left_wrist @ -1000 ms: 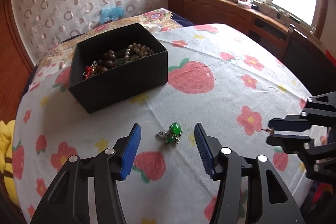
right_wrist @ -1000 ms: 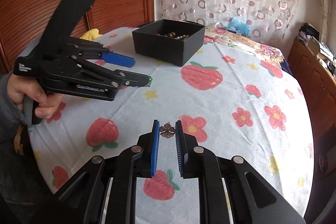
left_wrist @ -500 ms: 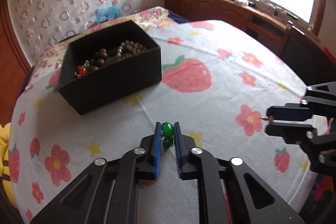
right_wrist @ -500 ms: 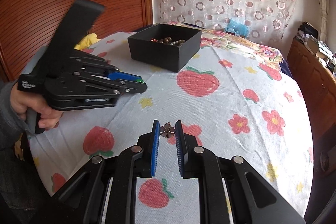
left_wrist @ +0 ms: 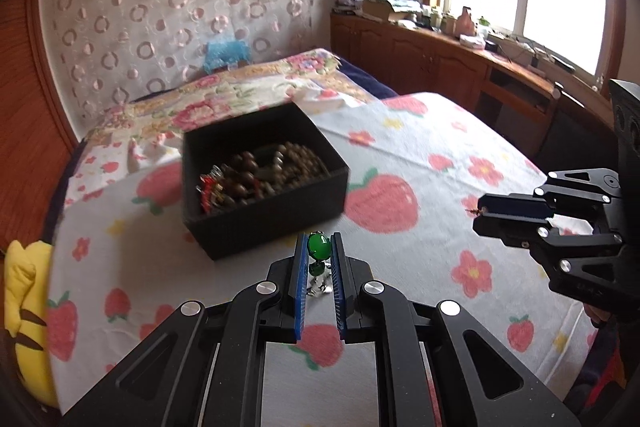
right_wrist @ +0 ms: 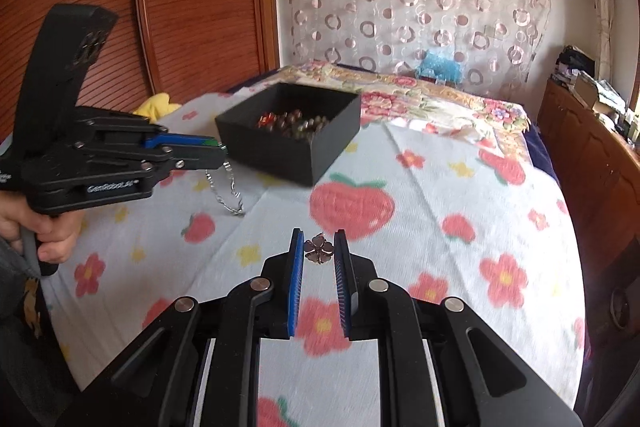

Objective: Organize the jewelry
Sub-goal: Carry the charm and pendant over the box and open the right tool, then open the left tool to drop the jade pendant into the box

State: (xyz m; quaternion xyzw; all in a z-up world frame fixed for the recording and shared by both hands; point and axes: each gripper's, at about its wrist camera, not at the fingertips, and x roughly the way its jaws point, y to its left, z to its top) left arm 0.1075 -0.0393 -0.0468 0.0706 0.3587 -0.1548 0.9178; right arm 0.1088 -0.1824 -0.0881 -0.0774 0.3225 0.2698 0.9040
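- The left gripper (left_wrist: pixel 319 247) has its blue fingers (left_wrist: pixel 299 287) clamped on a green pendant (left_wrist: pixel 319 246); its silvery chain (right_wrist: pixel 226 189) hangs below, the lowest loop at or just above the cloth.
- The left fingers closed on the pendant within the last second.
- The right gripper (right_wrist: pixel 318 247) pinches a small dark flower-shaped charm (right_wrist: pixel 318 247) at its fingertips, clear of the cloth.
- The black box (left_wrist: pixel 280 215) sits on the far side of the strawberry-and-flower cloth (left_wrist: pixel 420 155), just beyond the left gripper and further left of the right one; nothing lies between either gripper and it.
- Inside the box are brown bead strings (left_wrist: pixel 272 167) and a red-and-silver piece (left_wrist: pixel 210 189) at its left end.
- A hand (right_wrist: pixel 40 231) grips the left tool's handle at the near left edge.
- A yellow cushion (left_wrist: pixel 28 315) lies off the cloth's left edge; a floral quilt (left_wrist: pixel 248 87) and a blue item (left_wrist: pixel 226 53) lie beyond the box, before a curtain with circles (left_wrist: pixel 180 7).
- A cluttered wooden cabinet (left_wrist: pixel 440 59) runs along the right under the window.
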